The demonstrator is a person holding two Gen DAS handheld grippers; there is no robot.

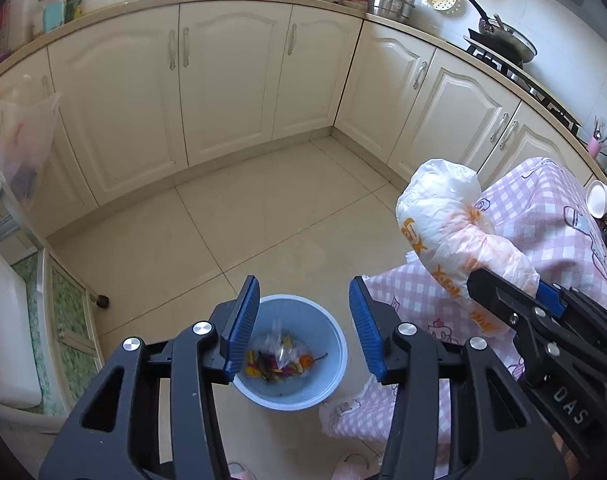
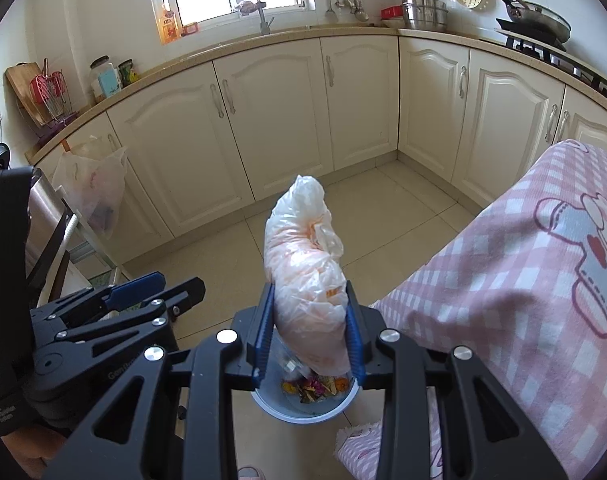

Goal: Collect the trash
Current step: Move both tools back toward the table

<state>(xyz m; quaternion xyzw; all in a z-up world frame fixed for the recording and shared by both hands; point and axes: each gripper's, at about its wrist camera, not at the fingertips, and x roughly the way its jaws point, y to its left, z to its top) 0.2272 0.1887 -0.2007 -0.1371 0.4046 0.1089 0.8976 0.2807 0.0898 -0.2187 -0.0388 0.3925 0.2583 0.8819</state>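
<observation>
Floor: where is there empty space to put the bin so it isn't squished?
Bare tiles stretch between the cabinets and the blue bin. It is crowded at the bin's right, where the pink checked cloth hangs, and left by the green-fronted shelf unit.

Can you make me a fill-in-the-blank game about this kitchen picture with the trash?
1. The right gripper is shut on a crumpled plastic ____.
2. The bin on the floor is light ____.
3. The left gripper has its jaws open, with ____ between them.
4. The checked cloth beside the bin is white and ____.

Missing words: bag; blue; nothing; pink
</observation>
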